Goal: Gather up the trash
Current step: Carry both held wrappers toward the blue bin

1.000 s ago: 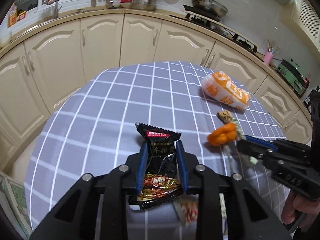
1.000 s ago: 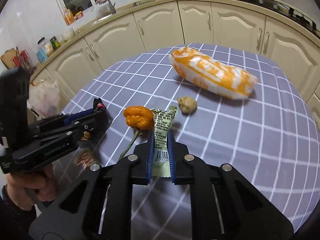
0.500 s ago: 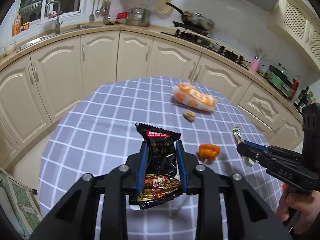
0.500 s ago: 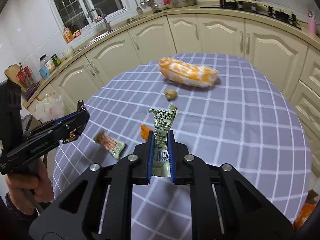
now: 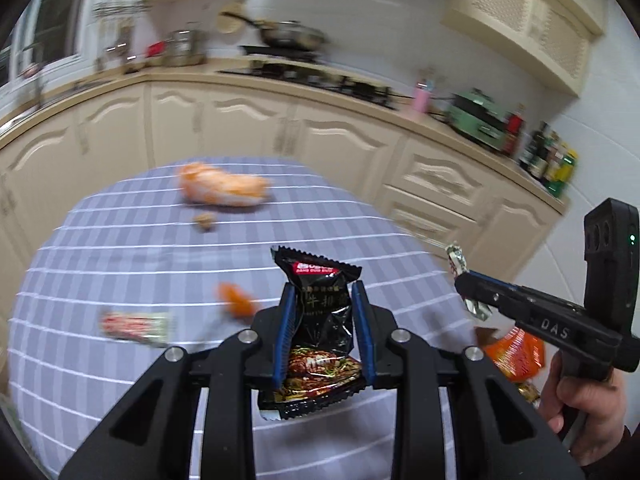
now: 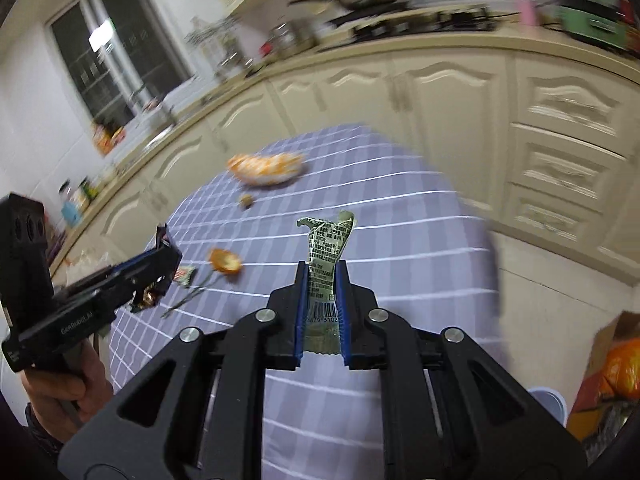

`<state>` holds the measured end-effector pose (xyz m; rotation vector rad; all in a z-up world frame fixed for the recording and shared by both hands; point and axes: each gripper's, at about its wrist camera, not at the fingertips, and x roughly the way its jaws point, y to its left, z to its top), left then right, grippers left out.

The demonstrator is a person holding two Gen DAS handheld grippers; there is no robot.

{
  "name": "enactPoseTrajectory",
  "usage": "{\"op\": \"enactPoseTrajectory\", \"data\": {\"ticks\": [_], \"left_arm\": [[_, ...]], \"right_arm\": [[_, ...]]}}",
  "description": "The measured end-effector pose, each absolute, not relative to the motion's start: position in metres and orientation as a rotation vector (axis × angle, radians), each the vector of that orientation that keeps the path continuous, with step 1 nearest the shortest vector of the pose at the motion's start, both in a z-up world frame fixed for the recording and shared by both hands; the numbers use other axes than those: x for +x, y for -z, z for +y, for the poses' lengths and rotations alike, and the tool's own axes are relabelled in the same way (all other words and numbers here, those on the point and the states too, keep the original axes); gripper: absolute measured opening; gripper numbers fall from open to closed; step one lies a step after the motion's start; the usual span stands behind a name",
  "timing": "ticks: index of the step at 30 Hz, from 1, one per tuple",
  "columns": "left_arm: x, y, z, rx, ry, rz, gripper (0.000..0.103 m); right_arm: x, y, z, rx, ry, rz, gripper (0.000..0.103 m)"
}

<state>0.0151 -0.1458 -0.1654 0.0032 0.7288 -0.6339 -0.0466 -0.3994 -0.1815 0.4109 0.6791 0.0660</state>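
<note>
My left gripper (image 5: pixel 322 292) is shut on a black snack packet (image 5: pixel 318 364), lifted above the checked tablecloth (image 5: pixel 120 264). My right gripper (image 6: pixel 322 270) is shut on a thin green wrapper (image 6: pixel 330 240) that stands upright between its pads. In the left wrist view the right gripper (image 5: pixel 464 284) hangs off the table's right edge. On the table lie an orange-and-white bag (image 5: pixel 224 188), a brown lump (image 5: pixel 205 222), an orange piece with a stem (image 5: pixel 236 300) and a red-and-green wrapper (image 5: pixel 136 324). The left gripper (image 6: pixel 166 256) shows at the left of the right wrist view.
Cream cabinets (image 5: pixel 340 148) curve around behind the table, with a stove and pan on the counter (image 5: pixel 292 36). A cardboard box holding orange trash (image 6: pixel 616 368) sits on the floor at the lower right, beside a pale round rim (image 6: pixel 548 400). A hand (image 5: pixel 588 396) holds each gripper.
Both grippers have pulled back from the table and swung to the right, each keeping its wrapper. The items left on the table now look smaller and farther off.
</note>
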Motion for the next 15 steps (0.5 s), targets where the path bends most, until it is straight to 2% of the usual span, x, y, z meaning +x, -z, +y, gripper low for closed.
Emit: {"op": "enactPoseTrajectory", "data": {"ticks": [8, 15], "left_arm": [[-0.047, 0.175, -0.27, 0.059, 0.891, 0.735, 0.027], [-0.099, 0.234, -0.369, 0.131, 1.053, 0.841, 0.027]], "right_arm": [[-0.154, 0.201, -0.512, 0.508, 0.194, 0.644, 0.013], [-0.225, 0.261, -0.576, 0.617, 0.361, 0.699, 0.013]]}}
